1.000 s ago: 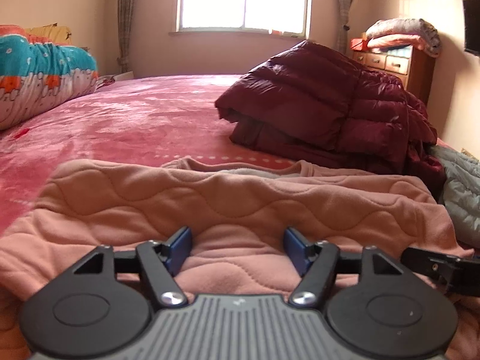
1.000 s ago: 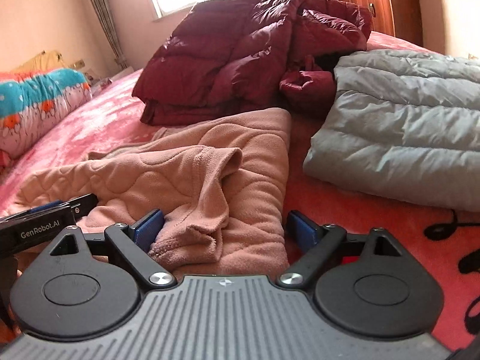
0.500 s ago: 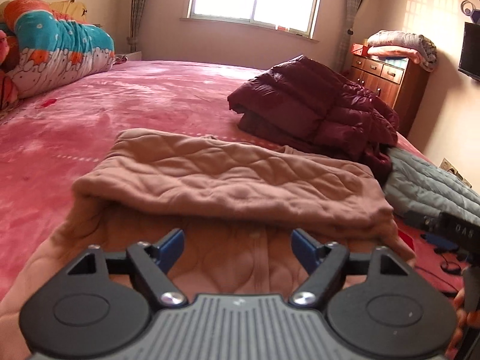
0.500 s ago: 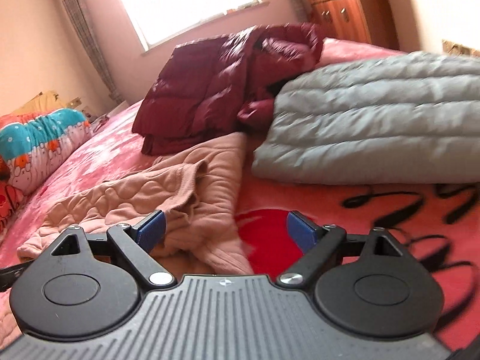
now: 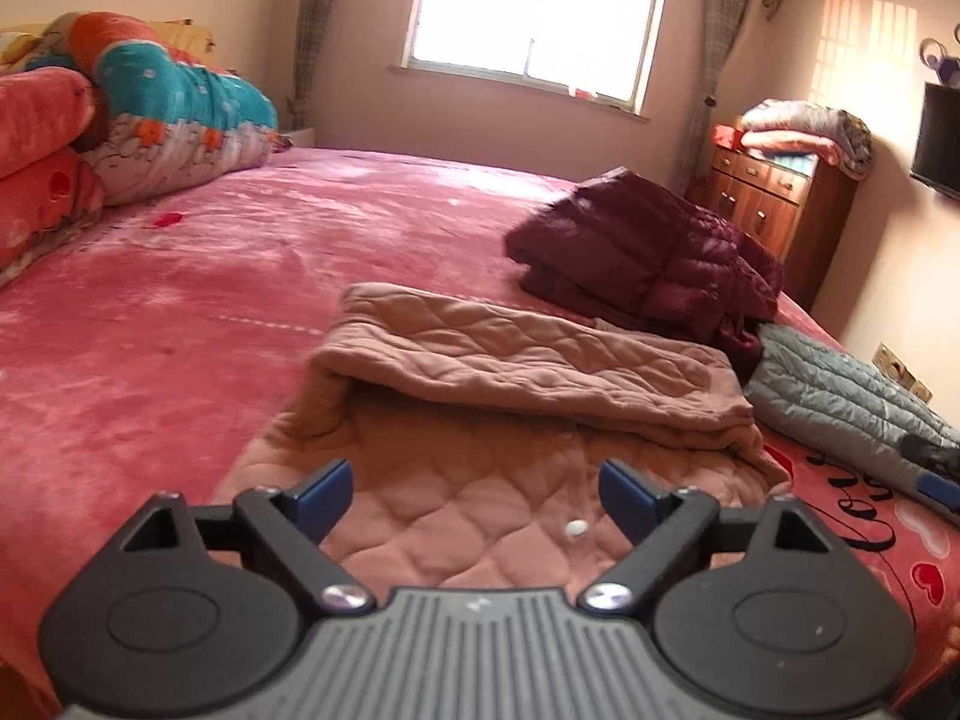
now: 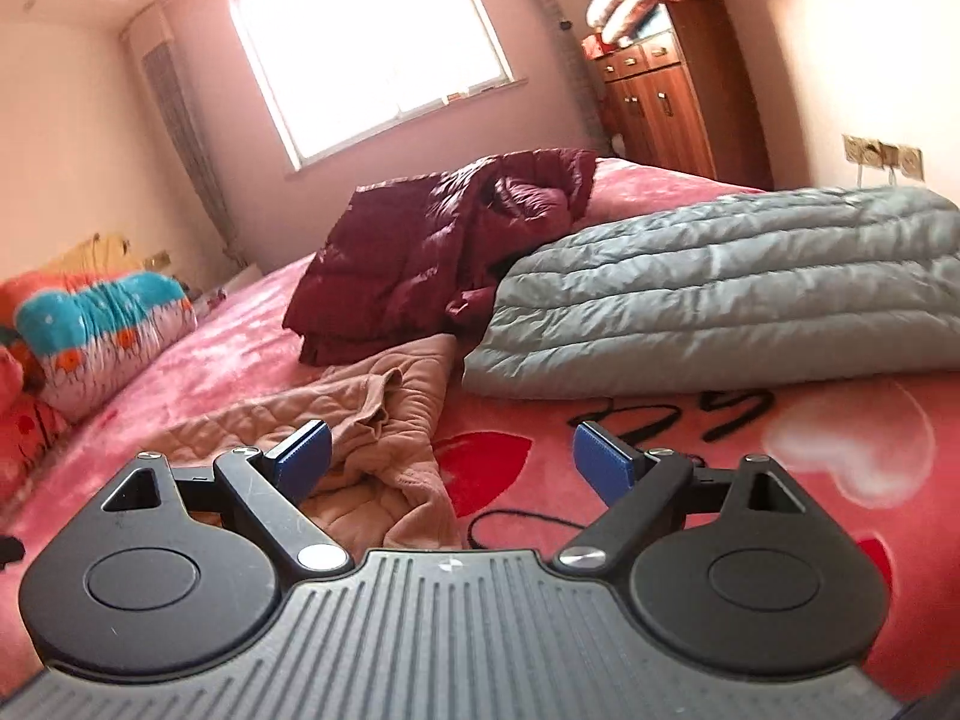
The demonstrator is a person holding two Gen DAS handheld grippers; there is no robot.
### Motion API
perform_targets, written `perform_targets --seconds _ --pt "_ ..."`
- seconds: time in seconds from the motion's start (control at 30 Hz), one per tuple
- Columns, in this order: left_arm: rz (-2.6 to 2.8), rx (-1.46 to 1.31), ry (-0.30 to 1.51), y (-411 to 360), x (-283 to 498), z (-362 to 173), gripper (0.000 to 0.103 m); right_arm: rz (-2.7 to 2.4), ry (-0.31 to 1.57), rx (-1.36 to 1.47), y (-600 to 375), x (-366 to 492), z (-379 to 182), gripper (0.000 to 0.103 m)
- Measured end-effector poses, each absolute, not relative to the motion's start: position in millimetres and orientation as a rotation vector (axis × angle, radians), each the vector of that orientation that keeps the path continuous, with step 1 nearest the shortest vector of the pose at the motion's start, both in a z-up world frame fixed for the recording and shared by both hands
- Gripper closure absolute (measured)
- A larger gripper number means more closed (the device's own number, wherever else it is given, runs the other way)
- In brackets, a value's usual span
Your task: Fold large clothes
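Bed (image 5: 180, 324), three garments (image 5: 516, 372), two tools (image 5: 474, 495)

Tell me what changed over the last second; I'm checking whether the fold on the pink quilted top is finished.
Both grippers pulled up and away from the pink quilted top, which a second ago lay between each pair of jaws. The left gripper is empty, its jaws opening; the right gripper stands open and empty. The top now lies with its far half folded over. The maroon jacket and grey jacket stayed put.
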State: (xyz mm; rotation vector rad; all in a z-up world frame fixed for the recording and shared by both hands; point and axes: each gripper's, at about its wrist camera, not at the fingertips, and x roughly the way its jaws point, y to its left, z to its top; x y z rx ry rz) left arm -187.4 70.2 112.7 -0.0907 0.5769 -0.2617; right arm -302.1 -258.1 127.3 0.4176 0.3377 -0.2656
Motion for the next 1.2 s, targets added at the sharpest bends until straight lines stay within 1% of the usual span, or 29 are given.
perform_targets --seconds 0.17,0.33,0.53,0.8,0.97,1.2 --pt "-0.189 -0.127 0.578 109 -199 112 0.012 -0.238 0.322 0.465 -258 -330 135 0.0" --pt "-0.132 -0.17 0.603 141 -203 103 0.012 -0.206 0.393 0.516 -255 -345 133 0.0" --pt "-0.067 -0.231 0.67 166 -194 78 0.012 -0.154 0.599 0.481 -237 -335 123 0.0" --pt "0.022 -0.358 0.761 195 -177 43 0.013 -0.094 0.804 0.431 -223 -317 109 0.0" --pt "0.053 -0.374 0.794 200 -168 30 0.013 -0.06 0.963 0.401 -211 -309 91 0.0" --pt "0.025 -0.364 0.837 193 -161 18 0.013 -0.039 1.093 0.401 -205 -297 69 0.0"
